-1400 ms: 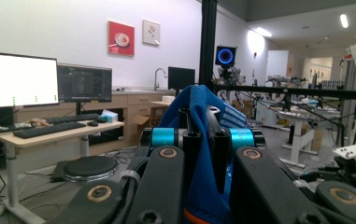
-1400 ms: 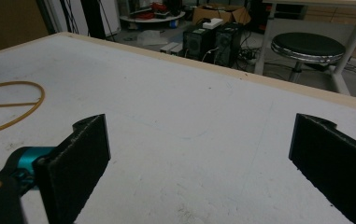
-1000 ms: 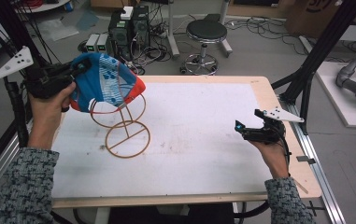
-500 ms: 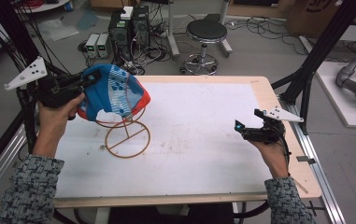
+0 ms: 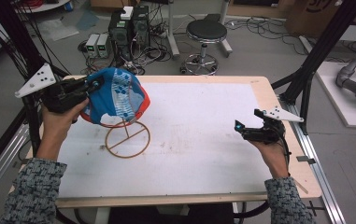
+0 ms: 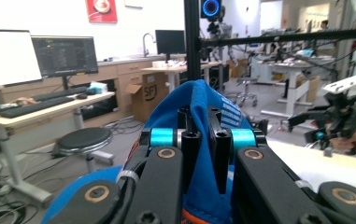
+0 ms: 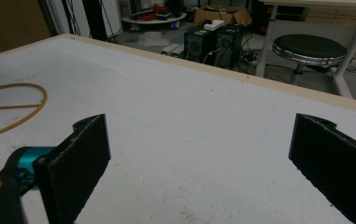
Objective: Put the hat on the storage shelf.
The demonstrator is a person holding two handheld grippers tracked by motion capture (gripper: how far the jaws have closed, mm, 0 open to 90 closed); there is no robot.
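We see a white tabletop in a cluttered lab with one stool. One cap, near its left edge over one wire stand, is pinched by our left tool; our right tool gapes wide, empty.

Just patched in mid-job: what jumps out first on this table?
The blue cap with its orange brim, at the table's left, sits atop a wire stand, the left gripper shut on its fabric. At the right edge, the right gripper hovers open and empty.
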